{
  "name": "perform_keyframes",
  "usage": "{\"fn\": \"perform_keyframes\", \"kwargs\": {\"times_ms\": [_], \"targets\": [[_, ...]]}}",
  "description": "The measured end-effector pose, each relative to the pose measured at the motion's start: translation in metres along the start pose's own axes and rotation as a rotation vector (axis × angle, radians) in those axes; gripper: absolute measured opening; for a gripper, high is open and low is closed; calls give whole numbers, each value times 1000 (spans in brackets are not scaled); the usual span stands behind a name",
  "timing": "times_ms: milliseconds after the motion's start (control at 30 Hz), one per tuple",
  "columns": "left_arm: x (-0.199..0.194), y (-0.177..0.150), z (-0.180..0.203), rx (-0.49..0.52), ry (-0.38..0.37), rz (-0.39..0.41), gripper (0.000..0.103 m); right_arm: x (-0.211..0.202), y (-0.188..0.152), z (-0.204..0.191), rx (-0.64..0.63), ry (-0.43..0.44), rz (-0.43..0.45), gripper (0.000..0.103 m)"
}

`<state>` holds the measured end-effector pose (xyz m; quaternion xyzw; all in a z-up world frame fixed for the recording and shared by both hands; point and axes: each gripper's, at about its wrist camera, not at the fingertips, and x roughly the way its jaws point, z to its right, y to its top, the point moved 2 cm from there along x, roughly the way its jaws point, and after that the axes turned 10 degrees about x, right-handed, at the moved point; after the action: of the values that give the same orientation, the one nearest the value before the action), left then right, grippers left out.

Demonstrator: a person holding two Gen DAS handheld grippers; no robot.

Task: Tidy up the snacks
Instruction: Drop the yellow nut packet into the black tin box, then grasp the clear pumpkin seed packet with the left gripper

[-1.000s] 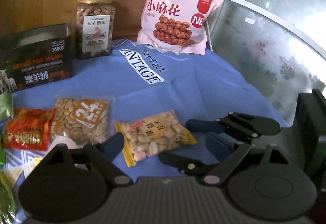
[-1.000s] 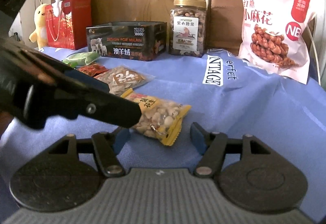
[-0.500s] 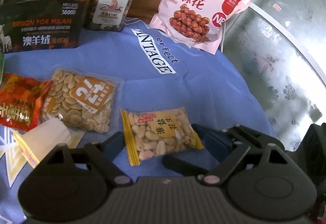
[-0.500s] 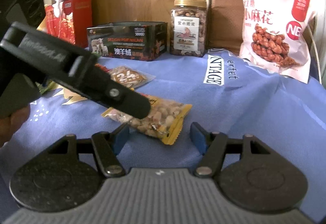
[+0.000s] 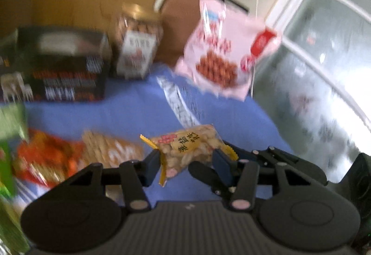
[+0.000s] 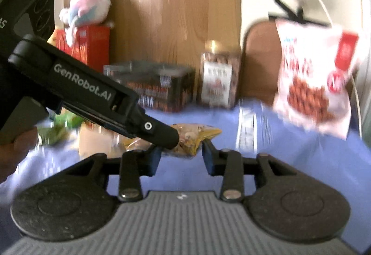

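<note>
**Both grippers close around the yellow peanut packet**

Left wrist view: the left gripper (image 5: 186, 162) has the yellow peanut packet (image 5: 187, 153) between its blue pads, and its jaws are closing, both pads pressing on the packet's sides. The packet sits above the blue cloth (image 5: 129, 113), its crimped yellow end hanging down by the left pad. Left of the packet lie a clear bag of pale seeds (image 5: 113, 150) and an orange packet (image 5: 46, 159), both blurred. Behind the packet stand a dark box (image 5: 58, 69), a nut jar (image 5: 136, 46) and a pink snack bag (image 5: 227, 55).

Right wrist view: the right gripper (image 6: 182, 157) has its jaws closing too, with the packet (image 6: 194, 136) just ahead of the pads; whether they touch it cannot be told. The black body of the left gripper (image 6: 92, 97) reaches across from the packet's left, its tip covering part of the packet. A hand (image 6: 14, 153) grips its handle. Beyond the packet stand the box (image 6: 150, 88), jar (image 6: 218, 78) and pink bag (image 6: 313, 83).
</note>
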<state>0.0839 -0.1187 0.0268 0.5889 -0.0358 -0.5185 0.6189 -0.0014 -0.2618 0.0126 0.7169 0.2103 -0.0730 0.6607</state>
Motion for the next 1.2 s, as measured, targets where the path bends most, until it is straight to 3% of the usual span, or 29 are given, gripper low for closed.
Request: {"fn": "perform_keyframes", "kwargs": {"times_ms": [333, 533, 700, 900, 1100, 1200], "targets": [[-18, 72, -86, -129, 114, 155, 53, 90, 74, -38, -125, 92, 93, 41], [12, 91, -131, -180, 181, 135, 53, 151, 86, -44, -141, 89, 30, 43], [30, 85, -148, -201, 195, 106, 59, 172, 84, -39, -91, 49, -46, 53], [-5, 71, -132, -161, 171, 174, 64, 128, 74, -3, 85, 81, -74, 56], [-16, 17, -115, -212, 51, 84, 64, 75, 26, 50, 468, 186, -224, 55], [-13, -7, -106, -243, 4, 51, 64, 61, -1, 63, 639, 225, -282, 49]]}}
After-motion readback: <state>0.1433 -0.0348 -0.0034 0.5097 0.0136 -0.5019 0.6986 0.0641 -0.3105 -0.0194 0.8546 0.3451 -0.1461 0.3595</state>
